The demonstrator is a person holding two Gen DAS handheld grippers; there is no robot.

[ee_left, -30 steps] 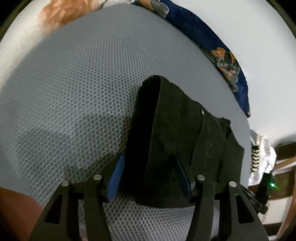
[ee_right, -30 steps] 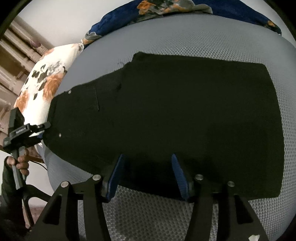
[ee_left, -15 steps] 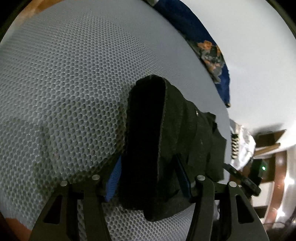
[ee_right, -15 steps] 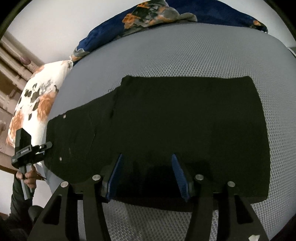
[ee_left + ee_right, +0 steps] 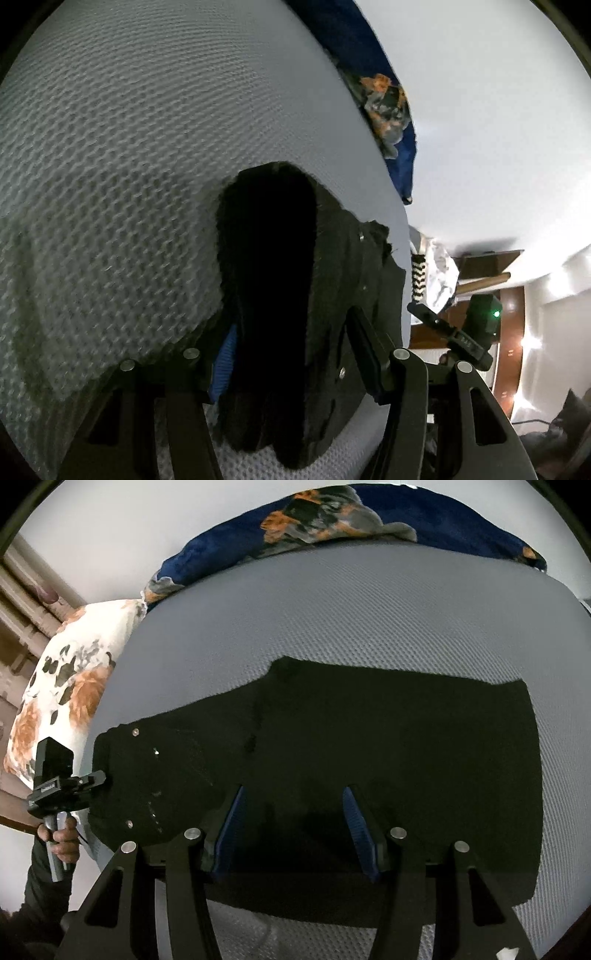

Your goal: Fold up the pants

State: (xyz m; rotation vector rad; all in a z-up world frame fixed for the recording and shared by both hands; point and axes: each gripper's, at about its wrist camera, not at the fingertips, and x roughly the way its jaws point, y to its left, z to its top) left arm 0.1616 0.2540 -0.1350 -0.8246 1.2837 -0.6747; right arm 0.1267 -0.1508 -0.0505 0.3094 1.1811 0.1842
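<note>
Gripping the black pants (image 5: 369, 746) at both ends over the grey bed (image 5: 369, 609).
My left tongs (image 5: 291, 354) clamp the bunched waist, which hangs lifted off the mesh; my right tongs (image 5: 291, 827) pinch the near edge of the legs. The rest lies flat, spread across the bed, near a blue floral blanket (image 5: 332, 524) and a pillow (image 5: 70, 686).

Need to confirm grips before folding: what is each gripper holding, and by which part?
Both hold the black pants. The left gripper clamps the waistband end, lifted off the grey mattress; the right gripper holds the near long edge around mid-leg.
</note>
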